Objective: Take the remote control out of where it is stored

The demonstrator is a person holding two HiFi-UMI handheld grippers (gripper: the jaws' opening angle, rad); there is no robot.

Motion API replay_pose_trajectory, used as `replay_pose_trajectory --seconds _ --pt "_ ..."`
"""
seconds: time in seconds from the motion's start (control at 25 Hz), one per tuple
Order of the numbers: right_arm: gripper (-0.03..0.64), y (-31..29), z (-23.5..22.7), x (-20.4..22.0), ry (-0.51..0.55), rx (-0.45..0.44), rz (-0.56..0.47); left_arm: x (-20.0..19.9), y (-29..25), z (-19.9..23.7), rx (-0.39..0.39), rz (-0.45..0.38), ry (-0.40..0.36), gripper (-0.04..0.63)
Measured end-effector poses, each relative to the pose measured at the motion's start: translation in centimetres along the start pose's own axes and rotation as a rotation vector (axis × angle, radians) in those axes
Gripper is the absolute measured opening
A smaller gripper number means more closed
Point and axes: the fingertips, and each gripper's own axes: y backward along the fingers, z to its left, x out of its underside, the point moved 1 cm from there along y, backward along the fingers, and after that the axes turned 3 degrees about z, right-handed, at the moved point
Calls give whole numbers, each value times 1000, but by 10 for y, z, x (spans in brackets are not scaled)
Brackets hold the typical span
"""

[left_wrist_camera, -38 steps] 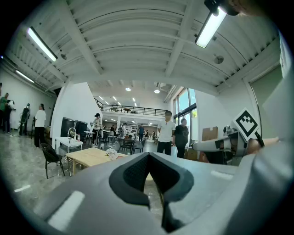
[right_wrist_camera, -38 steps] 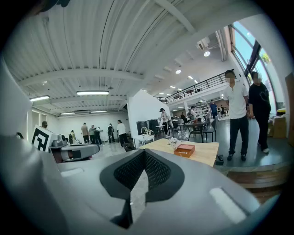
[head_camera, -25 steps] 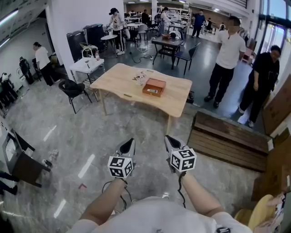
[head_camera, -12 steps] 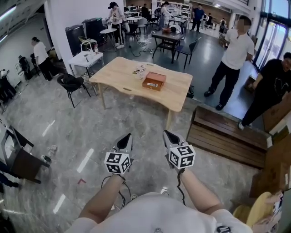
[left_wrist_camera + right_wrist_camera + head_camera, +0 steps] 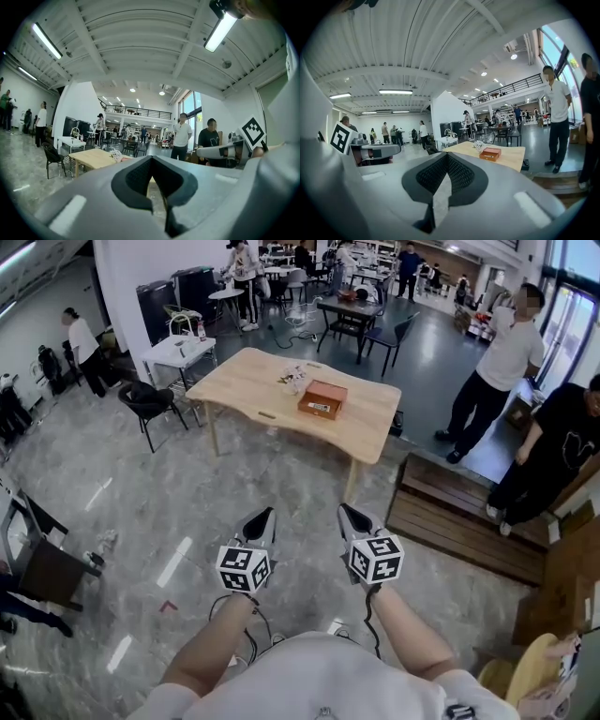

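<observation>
Left gripper: I saw its jaws drawn together to a narrow V with nothing between them, held in the air over the grey floor
Right gripper: it looked the same, pads meeting at the tips and empty, level with the left one and just beside it
Remote control: I could not make it out in any view
Brown box: the lid was down; it sat close to the tabletop's far long edge, about halfway along it
White crumpled thing: it lay just beside the box, on the side toward the far left corner; I could not tell what it was
Wooden table: it stood well apart from both grippers, straight ahead of them, the near edge bare
Black chair: it stood off the table's left end
Bystanders: 2 people stood beyond the right end, 1 in a white shirt, 1 in black
</observation>
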Motion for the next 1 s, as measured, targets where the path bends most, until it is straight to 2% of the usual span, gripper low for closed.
replay_pose_trajectory --seconds 0.72,1.0 --pt "28 -23 46 34 -14 66 65 14 23 59 32 14 26 0" --pt "28 -41 44 40 -22 94 85 24 13 76 49 32 47 0"
